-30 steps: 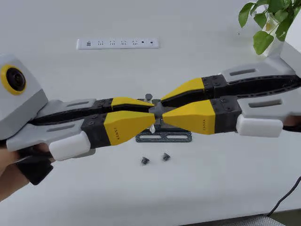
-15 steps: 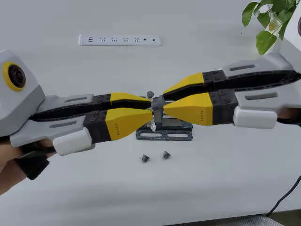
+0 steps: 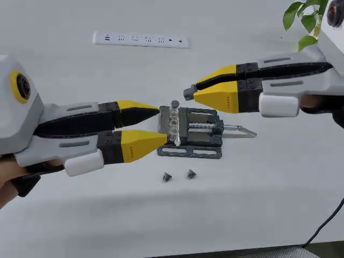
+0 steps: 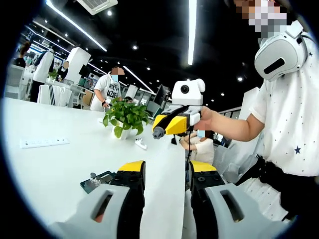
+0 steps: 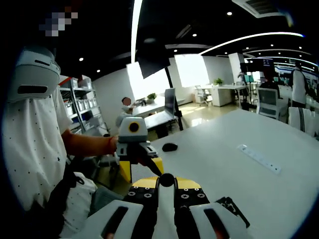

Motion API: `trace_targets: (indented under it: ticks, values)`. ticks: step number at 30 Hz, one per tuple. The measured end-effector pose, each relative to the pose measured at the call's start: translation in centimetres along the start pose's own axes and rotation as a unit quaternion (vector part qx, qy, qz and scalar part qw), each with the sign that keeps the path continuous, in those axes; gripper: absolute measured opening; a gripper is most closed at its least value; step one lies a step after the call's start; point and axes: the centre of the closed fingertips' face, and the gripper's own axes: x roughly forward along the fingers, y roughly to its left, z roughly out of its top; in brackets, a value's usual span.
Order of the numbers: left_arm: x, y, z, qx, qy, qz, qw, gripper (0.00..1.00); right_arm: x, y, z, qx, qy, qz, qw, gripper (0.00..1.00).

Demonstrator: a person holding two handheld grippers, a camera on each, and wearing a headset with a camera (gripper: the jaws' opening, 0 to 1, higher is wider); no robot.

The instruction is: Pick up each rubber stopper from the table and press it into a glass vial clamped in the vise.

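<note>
Right tongs (image 3: 193, 91) pinch a dark rubber stopper (image 3: 187, 92), held above the vise (image 3: 207, 131) — its clamped glass vial (image 3: 174, 126) already carries a fitted stopper (image 3: 174, 104). Left tongs (image 3: 163, 126) are spread and empty, just left of the vial. Two loose stoppers (image 3: 167, 176) lie on the white bench (image 3: 258, 193).

Right gripper (image 3: 189, 92) holds 1 stopper (image 3: 187, 93) (2 stoppers (image 3: 167, 176) (image 3: 191, 173) lie near vise (image 3: 207, 137)).

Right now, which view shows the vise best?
Head view: the whole vise from above, glass vial clamped in it. Left gripper view catches a small part beside the jaw; right gripper view, a dark corner low right.
</note>
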Motion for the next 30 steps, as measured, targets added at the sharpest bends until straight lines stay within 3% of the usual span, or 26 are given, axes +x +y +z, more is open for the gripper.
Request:
trace_targets:
  ticks: [3,9,13,17,19,21,23,27,30]
  values:
    - [-0.1,0.6,-0.6,0.009,0.010,0.013,0.9998,0.40,0.5,-1.6,-0.6,-0.001,0.023,-0.016,0.9996,0.06]
    - [-0.3,1.6,-1.2,0.025,0.022,0.034,0.9988,0.44,1.8,-4.0,-1.9,0.001,0.061,-0.043,0.9972,0.06]
    - [-0.6,2.6,-2.1,0.043,0.041,0.053,0.9968,0.49,2.8,-5.5,-3.1,0.005,0.096,-0.068,0.9930,0.06]
    - [-0.6,3.1,-2.9,0.045,0.054,0.056,0.9960,0.51,3.2,-6.9,-4.2,-0.008,0.140,-0.101,0.9849,0.06]
    - [-0.5,3.3,-3.3,0.046,0.061,0.054,0.9956,0.51,3.8,-7.2,-4.8,-0.014,0.156,-0.099,0.9827,0.06]
    - [-0.4,3.4,-3.8,0.048,0.068,0.054,0.9950,0.52,4.0,-8.0,-5.7,-0.033,0.186,-0.113,0.9755,0.06]
    - [-0.4,3.6,-4.1,0.050,0.072,0.055,0.9946,0.53,4.7,-8.0,-6.2,-0.037,0.197,-0.108,0.9737,0.06]
    - [-0.4,4.2,-4.7,0.056,0.080,0.059,0.9934,0.55,5.6,-9.2,-7.6,-0.063,0.238,-0.111,0.9627,0.06]
    - [-0.5,4.7,-5.3,0.069,0.093,0.067,0.9910,0.60,6.5,-9.9,-8.5,-0.068,0.253,-0.107,0.9591,0.06]
